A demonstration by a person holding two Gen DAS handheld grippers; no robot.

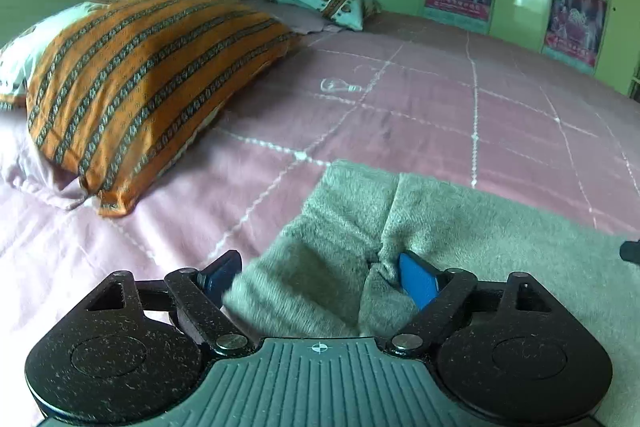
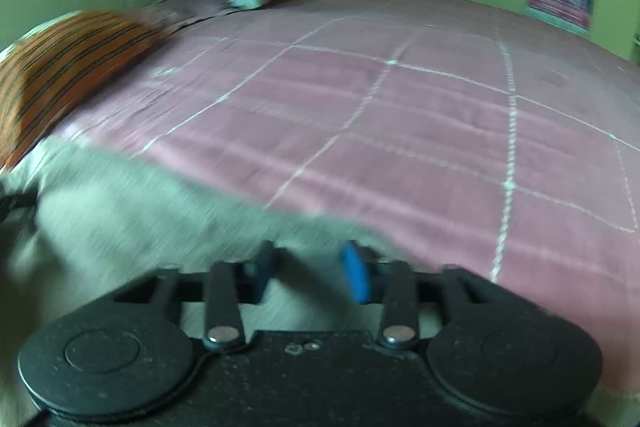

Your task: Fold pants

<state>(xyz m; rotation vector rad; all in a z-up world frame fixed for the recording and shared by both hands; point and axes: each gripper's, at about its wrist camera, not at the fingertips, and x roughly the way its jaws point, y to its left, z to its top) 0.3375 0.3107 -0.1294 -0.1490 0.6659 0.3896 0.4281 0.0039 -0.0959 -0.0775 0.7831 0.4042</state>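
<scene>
pants (image 1: 460,227): grey fleecy pair, lying flat on the near side of the pink bedsheet (image 1: 440,99) | left gripper (image 1: 320,279): jaws wide, bunched fabric between them, not pinched | right gripper (image 2: 308,271): jaws partly apart over the cloth, gripping nothing | handling: probably soft, light, floppy, so I'd grab the thick hem or waistband

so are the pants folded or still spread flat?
Partly folded: the grey pants show a doubled layer with a crease, bunched between the left gripper's open fingers.
</scene>
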